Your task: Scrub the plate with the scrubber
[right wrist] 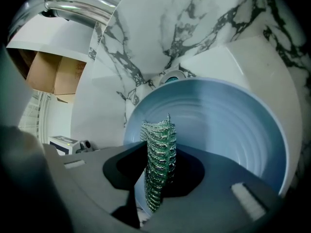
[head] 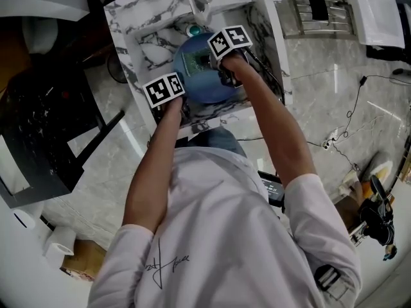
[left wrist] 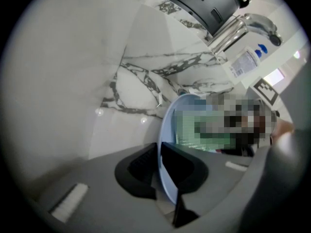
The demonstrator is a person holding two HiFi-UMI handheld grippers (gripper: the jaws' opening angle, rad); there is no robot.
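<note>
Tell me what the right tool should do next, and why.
Probably sweep the scrubber across the plate. The right tool is shut on the scrubber, which stands right at the plate's face, and the left tool clamps the rim, steadying the plate in the sink.
</note>
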